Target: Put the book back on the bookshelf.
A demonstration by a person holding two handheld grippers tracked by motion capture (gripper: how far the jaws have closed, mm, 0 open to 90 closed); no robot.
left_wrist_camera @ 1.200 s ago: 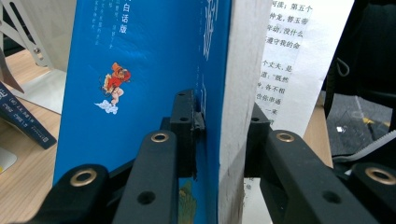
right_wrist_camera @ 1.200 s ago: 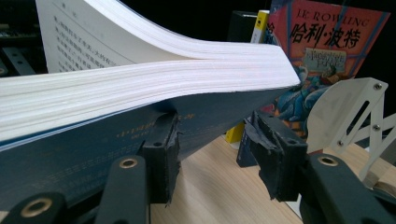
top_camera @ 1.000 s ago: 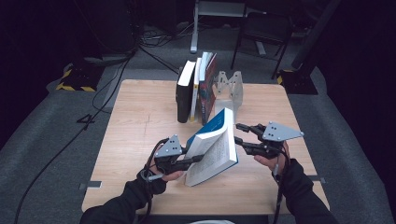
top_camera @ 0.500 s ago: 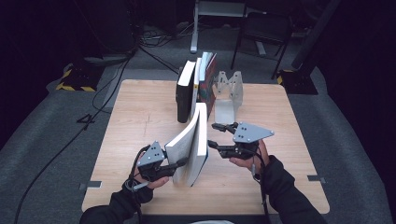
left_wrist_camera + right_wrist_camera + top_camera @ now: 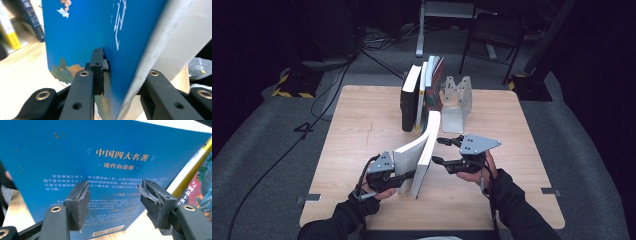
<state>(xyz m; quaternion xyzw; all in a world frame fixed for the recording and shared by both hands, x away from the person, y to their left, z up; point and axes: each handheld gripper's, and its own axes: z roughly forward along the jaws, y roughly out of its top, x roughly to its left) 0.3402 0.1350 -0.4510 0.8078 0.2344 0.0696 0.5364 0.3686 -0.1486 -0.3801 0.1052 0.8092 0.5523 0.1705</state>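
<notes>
- Room: dark, black surroundings; grey carpet floor (image 5: pixel 272 165) all round the table, black cables trailing on it off the table's far left corner.
- Metal stand post (image 5: pixel 419 30) and a dark chair (image 5: pixel 492 35) sit beyond the table's far edge.
- Yellow-black hazard-striped base (image 5: pixel 287 85) on the floor off the table's far left corner; another off the far right.
- Table (image 5: pixel 362 125): light wood top, square.
- Row of upright books (image 5: pixel 419 95) at the table's far middle, leaning against a grey metal bookend (image 5: pixel 457 102) on their right.
- Blue book (image 5: pixel 419 155) stands on edge near the table's front middle, tilted, top pointing toward the row.
- Left gripper (image 5: pixel 387 175), at the table's front on the book's left: jaws just closed further, clamped on the blue book near its lower corner, cover on one pad, page block on the other.
- Right gripper (image 5: pixel 447 152), just right of the book: jaws part open, have been opening, nothing gripped; back cover faces them.
</notes>
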